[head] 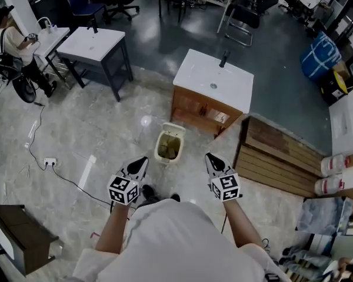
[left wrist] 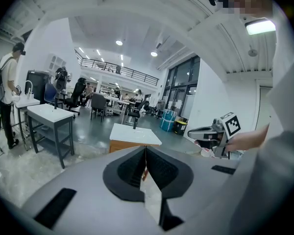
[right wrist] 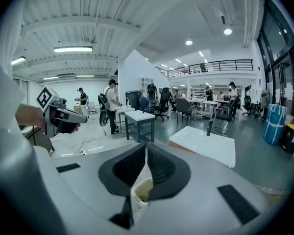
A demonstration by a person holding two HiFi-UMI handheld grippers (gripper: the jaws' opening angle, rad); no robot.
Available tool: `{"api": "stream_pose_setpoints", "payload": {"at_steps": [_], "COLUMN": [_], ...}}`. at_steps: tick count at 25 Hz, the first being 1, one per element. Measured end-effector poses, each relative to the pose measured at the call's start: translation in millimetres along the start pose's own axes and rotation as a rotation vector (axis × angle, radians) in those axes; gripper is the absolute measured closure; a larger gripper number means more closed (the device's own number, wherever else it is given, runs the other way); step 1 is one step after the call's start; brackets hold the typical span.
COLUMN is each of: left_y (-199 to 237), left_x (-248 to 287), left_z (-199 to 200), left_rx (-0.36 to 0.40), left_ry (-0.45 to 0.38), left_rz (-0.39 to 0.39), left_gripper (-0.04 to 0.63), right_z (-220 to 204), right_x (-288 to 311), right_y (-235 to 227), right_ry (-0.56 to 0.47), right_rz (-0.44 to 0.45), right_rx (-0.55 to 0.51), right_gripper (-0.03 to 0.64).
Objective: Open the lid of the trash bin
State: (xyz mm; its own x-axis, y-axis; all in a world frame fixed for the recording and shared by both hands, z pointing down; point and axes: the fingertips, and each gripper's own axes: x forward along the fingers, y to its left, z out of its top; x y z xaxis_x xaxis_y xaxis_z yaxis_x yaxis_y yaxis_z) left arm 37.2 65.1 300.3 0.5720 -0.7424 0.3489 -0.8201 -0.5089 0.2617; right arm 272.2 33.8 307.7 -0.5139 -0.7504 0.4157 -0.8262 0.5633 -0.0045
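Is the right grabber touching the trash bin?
Apart. The head view shows bare floor between the right gripper and the trash bin.

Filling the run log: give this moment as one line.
left tongs shut, empty | right tongs shut, empty | trash bin ahead of both, untouched, inside visible

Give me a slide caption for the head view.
Left gripper and right gripper, jaws shut, poised near a cream trash bin before a sink cabinet.
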Motion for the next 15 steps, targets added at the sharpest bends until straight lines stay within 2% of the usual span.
{"api": "stream_pose_setpoints", "payload": {"at_steps": [15], "left_y": [19], "left_x": [0], "left_z": [16], "left_rx": [0.002], "left_ry": [-0.025], "left_rz": [0.024], "left_gripper": [0.577], "right_z": [18], "right_x": [14], "right_y": [-2], "right_ry": [-0.037], "right_rz": [0.004], "right_rx": [-0.004], "right_gripper": [0.581]}}
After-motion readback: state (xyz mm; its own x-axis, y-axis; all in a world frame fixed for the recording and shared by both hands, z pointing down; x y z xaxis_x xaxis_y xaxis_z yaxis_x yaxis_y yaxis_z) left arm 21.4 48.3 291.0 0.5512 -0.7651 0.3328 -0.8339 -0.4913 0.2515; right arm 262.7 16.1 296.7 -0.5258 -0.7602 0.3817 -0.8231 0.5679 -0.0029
